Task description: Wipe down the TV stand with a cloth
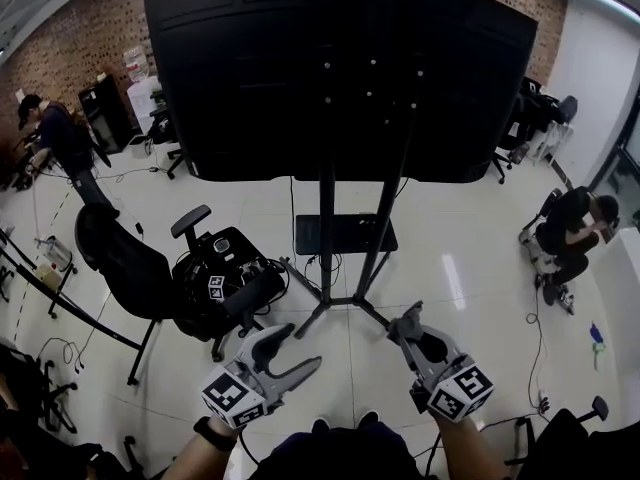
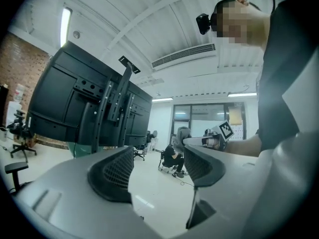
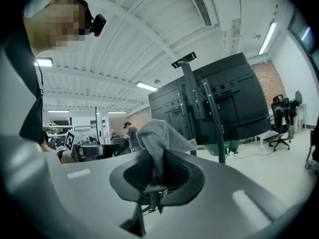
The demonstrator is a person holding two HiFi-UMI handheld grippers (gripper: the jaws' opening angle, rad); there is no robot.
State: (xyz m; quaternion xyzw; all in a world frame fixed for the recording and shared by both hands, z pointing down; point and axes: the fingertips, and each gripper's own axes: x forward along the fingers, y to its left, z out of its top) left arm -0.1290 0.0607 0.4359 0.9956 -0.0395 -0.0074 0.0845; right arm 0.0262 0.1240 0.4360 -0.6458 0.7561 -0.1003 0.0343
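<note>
The TV stand (image 1: 327, 230) is a black rolling frame with two upright poles, a small shelf (image 1: 345, 234) and splayed legs; it carries a large black TV (image 1: 340, 68), seen from the back. Both grippers hover low in front of its legs, touching nothing. My right gripper (image 1: 408, 326) is shut on a grey cloth (image 3: 160, 136), which bunches up above the jaws. My left gripper (image 1: 297, 351) is open with nothing between its fingers. In the left gripper view the stand poles (image 2: 121, 101) rise at left, behind the left gripper (image 2: 158, 166).
A black office chair (image 1: 128, 268) and a second chair loaded with gear (image 1: 222, 268) stand left of the stand. Cables trail over the white floor. A person crouches at the right (image 1: 572, 226); another stands at the far left (image 1: 62, 140). A black rail (image 1: 55, 296) crosses the left edge.
</note>
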